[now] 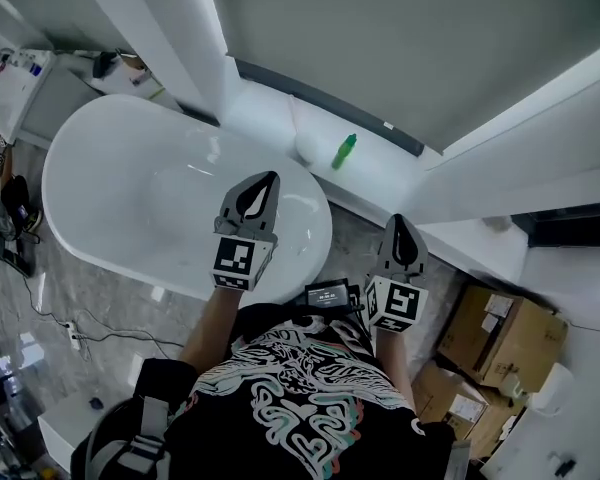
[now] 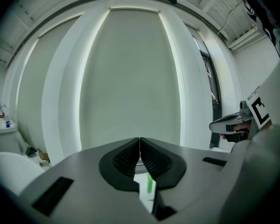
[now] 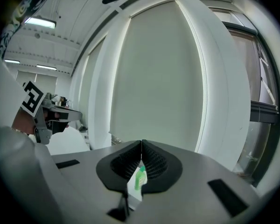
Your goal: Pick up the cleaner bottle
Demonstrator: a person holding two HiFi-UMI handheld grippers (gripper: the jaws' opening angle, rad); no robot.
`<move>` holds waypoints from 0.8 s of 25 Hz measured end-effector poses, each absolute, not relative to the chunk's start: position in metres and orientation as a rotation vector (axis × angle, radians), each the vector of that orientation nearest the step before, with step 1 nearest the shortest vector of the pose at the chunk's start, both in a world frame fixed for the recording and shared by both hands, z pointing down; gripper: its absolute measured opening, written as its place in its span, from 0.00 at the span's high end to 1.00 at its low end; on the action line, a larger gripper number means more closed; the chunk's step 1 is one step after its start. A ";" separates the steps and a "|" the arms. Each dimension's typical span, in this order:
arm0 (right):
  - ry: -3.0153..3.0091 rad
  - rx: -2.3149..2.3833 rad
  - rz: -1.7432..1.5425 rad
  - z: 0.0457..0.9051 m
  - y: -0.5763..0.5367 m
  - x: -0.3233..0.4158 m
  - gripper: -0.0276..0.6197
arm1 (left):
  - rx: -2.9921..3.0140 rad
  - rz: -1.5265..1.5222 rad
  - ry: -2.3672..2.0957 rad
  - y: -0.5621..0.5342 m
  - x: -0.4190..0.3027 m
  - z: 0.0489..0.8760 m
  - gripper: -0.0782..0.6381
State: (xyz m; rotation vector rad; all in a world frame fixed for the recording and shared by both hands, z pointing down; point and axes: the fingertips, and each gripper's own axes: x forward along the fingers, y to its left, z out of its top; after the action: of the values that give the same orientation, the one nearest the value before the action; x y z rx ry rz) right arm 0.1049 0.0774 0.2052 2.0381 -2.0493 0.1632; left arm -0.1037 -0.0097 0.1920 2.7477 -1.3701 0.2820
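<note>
Left tongs (image 1: 268, 178) and right tongs (image 1: 400, 220) both pressed together, empty. Bathtub (image 1: 70, 168) lies below the left pair. Green cleaner bottle (image 1: 345, 151) stands upright on window ledge (image 1: 392, 160), well ahead. Approach step, by the look; next, reach forward and spread one pair around the bottle.

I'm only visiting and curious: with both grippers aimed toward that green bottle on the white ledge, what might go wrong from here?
1. The left gripper and right gripper both have their jaws together. Unless one opens first, its tips would likely shove the small green plastic cleaner bottle over instead of grasping it.
2. The bottle stands on a narrow white window ledge beside the white oval bathtub. If knocked, it might roll off.
</note>
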 end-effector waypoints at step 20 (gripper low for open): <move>-2.064 1.903 0.252 0.253 0.015 0.113 0.91 | 2.681 0.345 -1.360 -0.064 -0.084 0.242 0.87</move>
State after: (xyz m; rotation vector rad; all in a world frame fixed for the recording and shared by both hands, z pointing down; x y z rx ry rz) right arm 0.1131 0.0149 0.2535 1.9033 -2.0641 0.2524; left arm -0.0845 -0.0637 0.2416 2.6812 -1.3597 0.3452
